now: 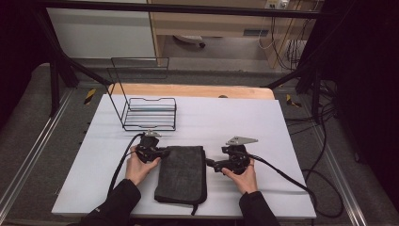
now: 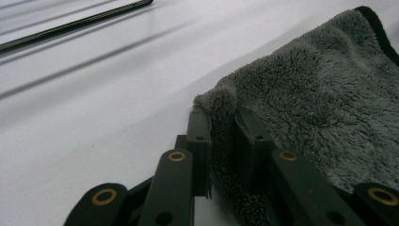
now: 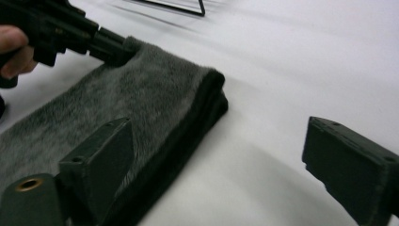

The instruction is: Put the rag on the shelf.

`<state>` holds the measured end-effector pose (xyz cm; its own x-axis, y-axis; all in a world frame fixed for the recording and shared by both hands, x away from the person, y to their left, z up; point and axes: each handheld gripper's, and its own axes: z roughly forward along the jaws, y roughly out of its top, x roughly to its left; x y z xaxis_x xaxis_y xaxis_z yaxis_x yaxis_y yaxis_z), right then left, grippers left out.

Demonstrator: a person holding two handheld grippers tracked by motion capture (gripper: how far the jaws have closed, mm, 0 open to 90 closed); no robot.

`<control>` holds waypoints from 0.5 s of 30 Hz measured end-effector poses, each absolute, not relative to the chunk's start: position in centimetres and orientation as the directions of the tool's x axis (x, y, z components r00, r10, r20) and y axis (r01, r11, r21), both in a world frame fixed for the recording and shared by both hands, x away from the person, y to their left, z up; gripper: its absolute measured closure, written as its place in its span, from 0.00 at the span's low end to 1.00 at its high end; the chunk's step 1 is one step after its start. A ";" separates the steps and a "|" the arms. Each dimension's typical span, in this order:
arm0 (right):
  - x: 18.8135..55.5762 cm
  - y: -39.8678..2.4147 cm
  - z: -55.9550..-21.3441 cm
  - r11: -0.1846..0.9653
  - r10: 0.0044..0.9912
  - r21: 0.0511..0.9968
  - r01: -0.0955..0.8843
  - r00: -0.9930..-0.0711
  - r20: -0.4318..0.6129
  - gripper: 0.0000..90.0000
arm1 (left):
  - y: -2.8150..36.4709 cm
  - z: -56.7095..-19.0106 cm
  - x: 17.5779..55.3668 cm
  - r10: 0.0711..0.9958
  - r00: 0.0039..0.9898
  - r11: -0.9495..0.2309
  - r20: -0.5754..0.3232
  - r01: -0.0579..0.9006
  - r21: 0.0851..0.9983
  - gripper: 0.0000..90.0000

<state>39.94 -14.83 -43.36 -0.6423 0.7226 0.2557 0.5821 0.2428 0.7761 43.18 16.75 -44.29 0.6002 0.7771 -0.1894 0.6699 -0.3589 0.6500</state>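
A person's two forearms in dark sleeves reach in from the near edge of a white table [image 1: 263, 117], each hand holding a black two-jaw gripper low over the surface, and both grippers point inward toward a folded grey towel [image 1: 182, 173] lying flat between them near the front edge. The left gripper [image 1: 162, 152] lies level at the towel's far left corner, its cable curling back along the wrist. In the left gripper view, its two black jaws are clenched on a pinch of the fluffy grey towel [image 2: 320, 99], the corner of the cloth bunched up between the pads. The right gripper [image 1: 210, 164] sits level at the towel's right edge, with a grey three-cornered plate on top. In the right gripper view, its jaws stand wide apart and grip nothing: one jaw rests against the folded towel [image 3: 155, 94], the other is out over bare table, and the towel's thick dark edge lies between them. The left gripper [image 3: 110, 47] shows in the same view, biting the far corner. Behind the towel, towards the left rear of the table, a black wire rack [image 1: 149, 113] stands upright with a tall wire back; its basket holds nothing visible.
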 end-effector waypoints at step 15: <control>43.3 -10.7 -45.1 0.281 0.771 0.718 0.637 -0.595 0.226 0.49 | 16.9 -44.4 43.2 0.762 0.624 -0.378 -0.176 0.648 0.661 0.85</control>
<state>43.30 -10.65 -45.09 -0.5948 0.7713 0.2263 0.6371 0.2807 0.7178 43.15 16.88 -44.40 0.6235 0.7618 -0.1755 0.6483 -0.3784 0.6607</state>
